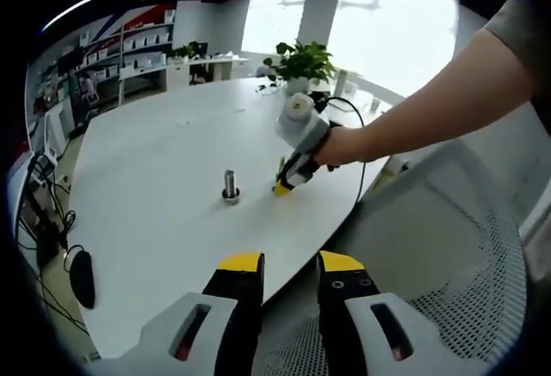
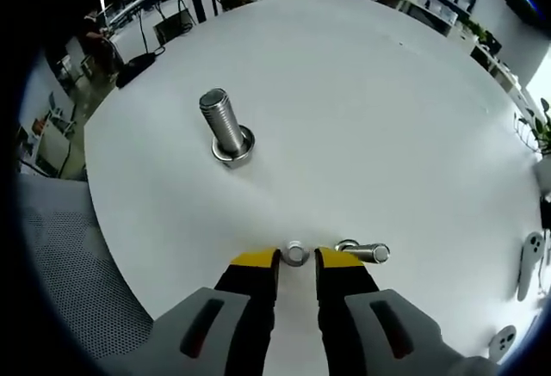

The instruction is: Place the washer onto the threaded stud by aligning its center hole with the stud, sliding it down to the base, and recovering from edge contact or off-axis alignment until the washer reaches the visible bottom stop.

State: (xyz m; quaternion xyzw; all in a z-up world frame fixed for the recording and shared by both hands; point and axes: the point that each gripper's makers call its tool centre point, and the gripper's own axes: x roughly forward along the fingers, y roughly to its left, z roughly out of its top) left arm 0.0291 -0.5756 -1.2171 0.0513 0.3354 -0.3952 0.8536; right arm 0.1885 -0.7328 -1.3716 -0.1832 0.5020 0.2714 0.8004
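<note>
Pickup is the step in hand, I judge. Left gripper view: the yellow-tipped left gripper (image 1: 289,266) hangs back over the white oval table (image 1: 155,178) edge, jaws narrowly apart and empty, while the right gripper (image 1: 284,185) touches down near the upright threaded steel stud (image 1: 230,185).

Right gripper view: the right gripper (image 2: 295,260) brackets one small silver washer (image 2: 295,254), jaws narrow; whether they grip it I cannot tell. One stud (image 2: 225,131) stands well apart; one loose steel bolt (image 2: 366,251) lies beside. Next: close, lift, centre over the stud.

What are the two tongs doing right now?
Left tongs: open, holding nothing, back from the table.
Right tongs: down at the table, around a small washer; grip cannot be told.
</note>
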